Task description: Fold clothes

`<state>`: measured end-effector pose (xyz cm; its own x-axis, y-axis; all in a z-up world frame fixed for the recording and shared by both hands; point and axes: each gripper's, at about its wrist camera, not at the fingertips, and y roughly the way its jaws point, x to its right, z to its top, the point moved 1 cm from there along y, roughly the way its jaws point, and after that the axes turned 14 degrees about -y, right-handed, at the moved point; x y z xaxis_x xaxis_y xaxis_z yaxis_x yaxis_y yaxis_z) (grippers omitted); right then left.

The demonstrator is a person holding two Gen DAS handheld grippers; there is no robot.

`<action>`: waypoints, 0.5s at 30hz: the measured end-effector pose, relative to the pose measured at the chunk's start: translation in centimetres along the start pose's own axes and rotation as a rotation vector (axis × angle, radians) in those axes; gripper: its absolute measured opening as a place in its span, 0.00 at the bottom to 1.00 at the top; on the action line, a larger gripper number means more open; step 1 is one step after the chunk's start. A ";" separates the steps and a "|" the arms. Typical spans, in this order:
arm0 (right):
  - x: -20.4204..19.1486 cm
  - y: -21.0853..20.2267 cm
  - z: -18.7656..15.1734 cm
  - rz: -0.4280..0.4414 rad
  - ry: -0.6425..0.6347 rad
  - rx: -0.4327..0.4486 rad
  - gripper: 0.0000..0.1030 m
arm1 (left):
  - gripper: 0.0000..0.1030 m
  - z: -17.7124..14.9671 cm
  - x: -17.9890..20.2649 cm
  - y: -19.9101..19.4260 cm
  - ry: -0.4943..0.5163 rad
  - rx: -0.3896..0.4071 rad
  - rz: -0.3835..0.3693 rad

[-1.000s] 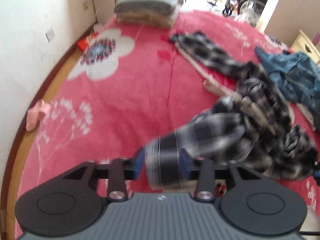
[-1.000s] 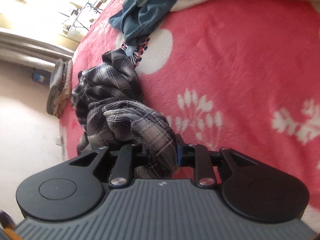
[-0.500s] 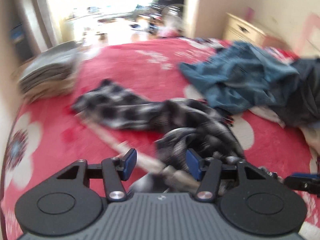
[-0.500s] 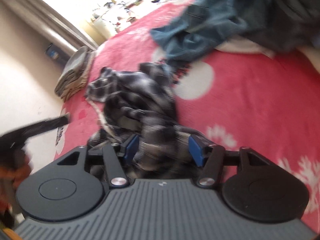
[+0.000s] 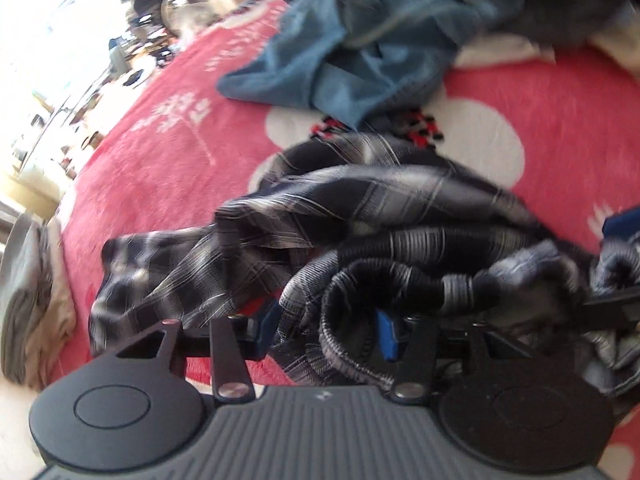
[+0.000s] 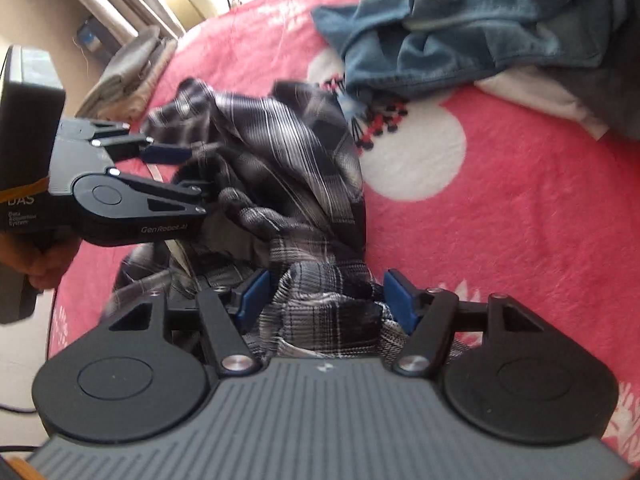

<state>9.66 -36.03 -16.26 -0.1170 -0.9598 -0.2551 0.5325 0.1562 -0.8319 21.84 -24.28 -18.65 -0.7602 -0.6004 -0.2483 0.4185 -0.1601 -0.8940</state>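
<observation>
- Underneath everything lies a bed covered by a pink-red fleece blanket (image 6: 520, 240) printed with big white flowers and thin white sprigs.
- Beyond the far edge of the bed the room is washed out by daylight; a pale curtain (image 6: 116, 4) hangs at the upper left of the right wrist view, and dark clutter on a bright floor shows at the upper left of the left wrist view, too blurred to name.
- One stack of folded grey and beige cloth (image 6: 128, 76) sits at the far end of the bed, beside the wall.
- One crumpled black-and-white plaid shirt (image 6: 296, 168) lies in a heap in the middle of the blanket, directly in front of both grippers.
- One blue denim garment (image 6: 472, 28) lies rumpled behind the shirt, with a dark grey piece and a white piece beside it on the right.
- Two grippers are in view, each with two blue pads.
- Left gripper (image 5: 326, 330): its jaws have just been closing, a cuff-like roll of plaid sits between them, and I cannot tell whether the pads press on it.
- Right gripper (image 6: 324, 300): its jaws have just been opening and stand apart, with a fold of the shirt loose between them and a gap at the right pad.
- One hand (image 6: 40, 256) shows, gripping the left gripper's handle.
</observation>
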 end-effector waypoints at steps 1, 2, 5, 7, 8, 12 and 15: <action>0.0 0.1 -0.1 0.008 -0.002 -0.004 0.61 | 0.44 0.0 0.1 0.4 0.012 -0.004 0.001; 0.1 0.0 -0.2 0.016 -0.003 -0.006 0.61 | 0.42 0.0 0.1 0.7 0.017 -0.007 0.000; 0.0 0.0 -0.4 0.026 -0.016 -0.007 0.61 | 0.24 0.3 -0.3 1.4 -0.025 0.002 0.015; -0.1 0.2 -0.5 0.004 -0.019 -0.005 0.61 | 0.17 0.7 -0.9 1.2 -0.094 0.019 0.025; -0.1 0.1 -0.5 -0.006 -0.018 -0.005 0.61 | 0.16 0.7 -1.0 0.6 -0.128 0.043 0.028; -0.8 -0.6 -0.4 -0.021 -0.030 0.011 0.61 | 0.12 0.9 -1.5 -2.2 -0.240 0.154 0.037; -2.0 -1.0 -0.2 -0.032 -0.066 0.030 0.61 | 0.10 0.8 -2.0 -4.9 -0.336 0.222 0.031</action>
<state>9.25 -34.23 -15.03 -0.0796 -0.9777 -0.1944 0.5544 0.1187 -0.8237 21.71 -22.88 -13.50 -0.5561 -0.8244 -0.1055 0.5638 -0.2809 -0.7767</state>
